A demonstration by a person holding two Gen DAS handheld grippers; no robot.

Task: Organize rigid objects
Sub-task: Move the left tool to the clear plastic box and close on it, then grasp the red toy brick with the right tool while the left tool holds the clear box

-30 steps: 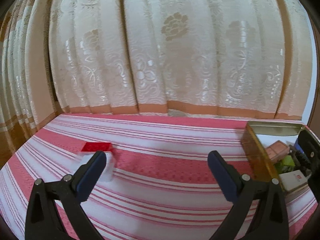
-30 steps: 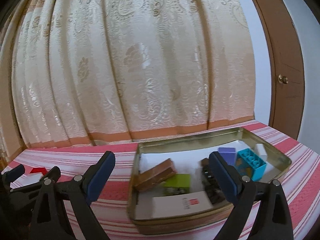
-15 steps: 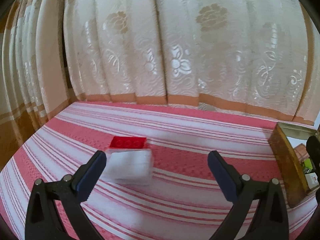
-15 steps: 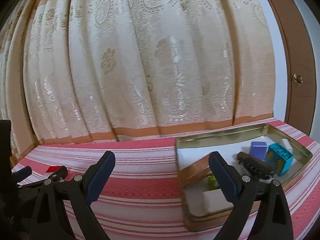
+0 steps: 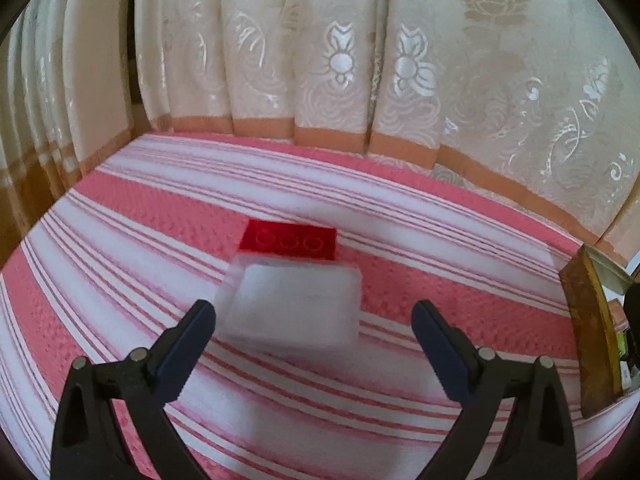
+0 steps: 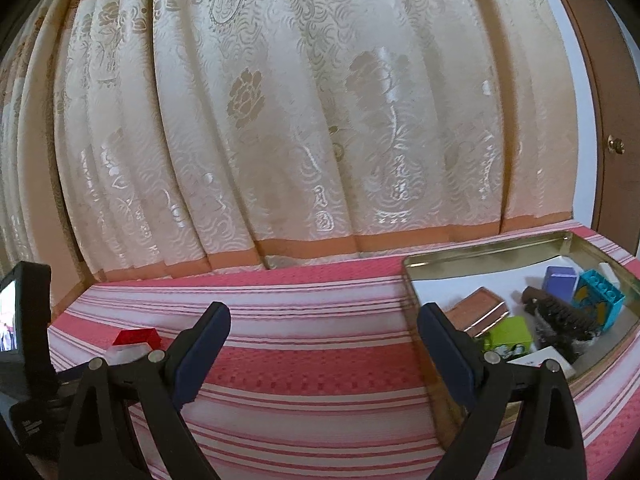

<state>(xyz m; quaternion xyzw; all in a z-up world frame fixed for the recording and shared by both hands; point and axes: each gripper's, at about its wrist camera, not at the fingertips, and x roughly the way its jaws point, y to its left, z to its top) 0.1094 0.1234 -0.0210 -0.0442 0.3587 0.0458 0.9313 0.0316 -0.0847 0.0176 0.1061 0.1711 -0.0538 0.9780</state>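
Left wrist view: low, close over striped cloth [image 5: 400, 208], facing curtain [image 5: 360, 60]. Right wrist view: same heading, farther right. Shared: cloth, curtain, tin [image 6: 480, 254].

Striped cloth surface [image 5: 400, 216] carrying three things

A pink-and-white striped cloth is covering the surface and running back to the curtain. A white box [image 5: 294, 306] (blurred) is lying on it, with a red brick [image 5: 288, 239] sitting just behind, seemingly touching it. Well apart to the right, an open gold tin [image 6: 472, 252] is resting on the cloth, holding smaller pieces.
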